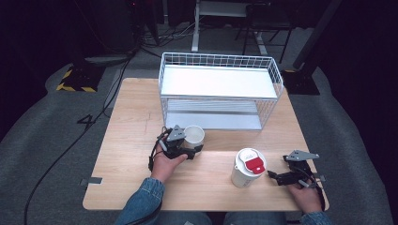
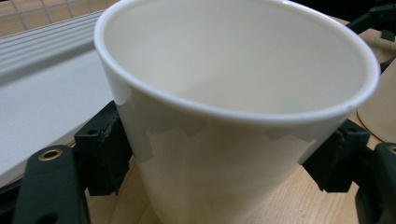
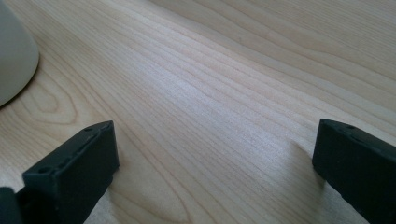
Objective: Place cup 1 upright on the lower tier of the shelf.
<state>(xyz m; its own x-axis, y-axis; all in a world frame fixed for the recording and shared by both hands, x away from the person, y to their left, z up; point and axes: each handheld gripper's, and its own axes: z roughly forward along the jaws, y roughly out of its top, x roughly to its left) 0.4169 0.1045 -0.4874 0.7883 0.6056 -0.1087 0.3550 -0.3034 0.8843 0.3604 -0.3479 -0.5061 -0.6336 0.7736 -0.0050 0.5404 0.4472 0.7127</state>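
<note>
Cup (image 1: 194, 135): stood upright at frame centre on the table (image 1: 131, 122), mouth up, long axis vertical.
Left gripper (image 1: 190, 151): clamped on the cup from both sides; forearm entered from the bottom edge.
Right gripper (image 1: 277, 177): jaws spread wide, nothing held, lower right.
Lidded cup (image 1: 248, 167): placed between the grippers.
Wire rack (image 1: 220, 89): just behind the cup.

Lighting: overhead, even on the pale wooden bench (image 1: 141, 140); the surrounding room is dark. Glare: the white metal top shelf of the wire rack (image 1: 218, 82) is washed out. Shadows: soft, short. Focus: high view slightly soft; in the left gripper view the open white plastic cup (image 2: 233, 93) is mildly blurred; in the right gripper view the wood grain is sharp.
</note>
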